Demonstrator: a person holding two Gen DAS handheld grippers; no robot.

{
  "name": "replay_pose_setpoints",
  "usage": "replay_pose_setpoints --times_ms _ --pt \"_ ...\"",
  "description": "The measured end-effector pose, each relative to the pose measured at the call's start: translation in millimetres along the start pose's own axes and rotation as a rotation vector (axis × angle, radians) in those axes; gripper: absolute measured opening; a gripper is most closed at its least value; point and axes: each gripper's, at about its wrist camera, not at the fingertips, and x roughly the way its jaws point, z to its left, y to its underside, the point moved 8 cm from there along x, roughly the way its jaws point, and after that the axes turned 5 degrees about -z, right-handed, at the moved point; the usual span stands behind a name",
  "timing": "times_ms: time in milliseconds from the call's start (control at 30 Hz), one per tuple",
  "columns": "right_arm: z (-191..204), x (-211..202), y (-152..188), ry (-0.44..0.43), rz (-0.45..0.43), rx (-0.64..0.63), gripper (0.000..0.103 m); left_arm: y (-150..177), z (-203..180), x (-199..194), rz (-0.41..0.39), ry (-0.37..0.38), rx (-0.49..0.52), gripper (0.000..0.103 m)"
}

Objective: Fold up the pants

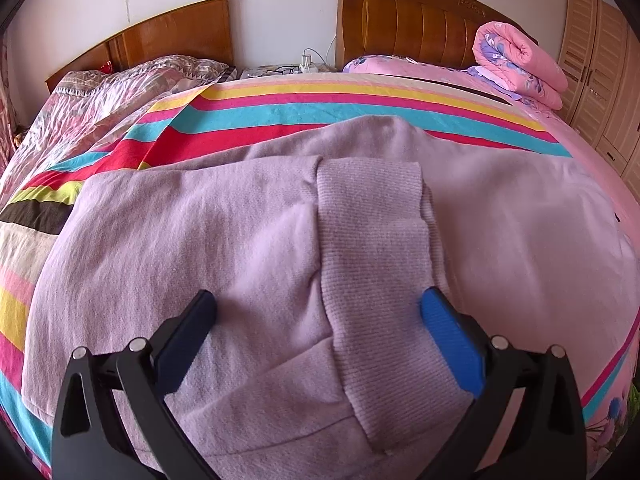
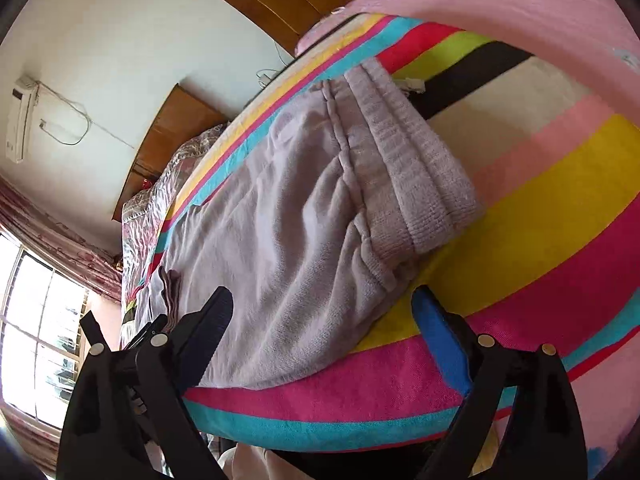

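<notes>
Pants (image 1: 248, 240) lie across striped bed (image 1: 280, 114) | left hand-held gripper (image 1: 318, 308) spread above ribbed cuffs (image 1: 372, 240), nearer | right hand-held gripper (image 2: 322, 308) spread, empty, beside waistband (image 2: 416, 168)

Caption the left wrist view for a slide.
Open left gripper straddles the ribbed cuff of lilac pants on a striped bedspread.

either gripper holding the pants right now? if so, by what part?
Nothing held. Left gripper is open over the pants, straddling the ribbed cuff. Right gripper is open at the pants' near edge.
</notes>
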Motion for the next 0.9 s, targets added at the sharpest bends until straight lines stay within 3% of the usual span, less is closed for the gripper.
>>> replay_pose_setpoints --times_ms 133,200,267,400,467,533,600,667,733,767,800,833,900 --pt "10 9 13 -0.020 0.086 0.030 0.087 0 0 -1 -0.005 0.002 -0.002 0.102" --pt "3 9 5 0.032 0.041 0.079 0.079 0 0 -2 -0.007 0.004 -0.003 0.102" --pt "-6 8 -6 0.059 -0.014 0.134 0.078 1 -1 -3 -0.008 0.010 -0.004 0.102" --pt "2 19 -9 0.099 -0.026 0.108 0.085 1 -2 -4 -0.012 0.019 -0.005 0.102" --pt "9 23 -2 0.063 0.020 0.091 0.083 1 -2 -4 -0.012 0.019 -0.005 0.102" --pt "15 28 10 -0.041 0.092 0.150 0.073 1 -2 -4 -0.012 0.020 -0.005 0.102" --pt "10 25 6 -0.010 0.056 0.146 0.066 1 -2 -4 -0.012 0.019 -0.005 0.102" --pt "9 26 4 -0.011 0.031 0.186 0.067 1 -2 -4 -0.011 0.020 -0.005 0.102" --pt "18 31 6 0.028 0.028 0.134 0.068 0 -1 -7 -0.013 0.031 -0.011 0.102" --pt "21 32 8 0.048 0.023 0.108 0.056 -1 -1 -10 -0.016 0.043 -0.022 0.102" --pt "23 33 9 0.062 0.021 0.098 0.031 -3 1 -15 -0.025 0.066 -0.041 0.101" --pt "19 30 8 0.084 -0.010 0.107 0.027 -5 3 -23 -0.043 0.080 -0.061 0.101" --pt "15 21 8 0.030 -0.076 0.158 0.023 -13 14 -40 -0.084 0.040 -0.073 0.102"
